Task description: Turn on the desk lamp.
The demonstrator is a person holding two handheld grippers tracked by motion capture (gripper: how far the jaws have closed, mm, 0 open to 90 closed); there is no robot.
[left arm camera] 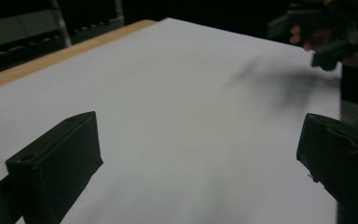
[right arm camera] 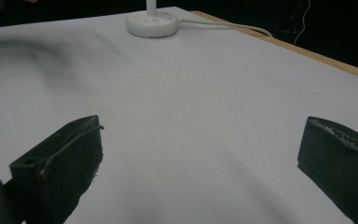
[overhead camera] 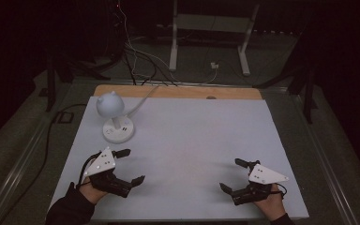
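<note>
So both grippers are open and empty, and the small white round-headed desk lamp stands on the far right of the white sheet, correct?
Not quite. The small white round-headed desk lamp stands on the far left of the white sheet, ahead of the left gripper, as the high view shows. The rest holds: the left gripper and the right gripper are both open and empty.

A small white lamp stands upright on the white-covered bench, toward its far left corner. It has a round, flat base, a short stem and a ball-shaped head with two small bumps on top, and the head leans a little to the left of the base. A white cord runs from the base back over the bench's wooden far edge; in the right gripper view the base and the cord show at the top.
</note>
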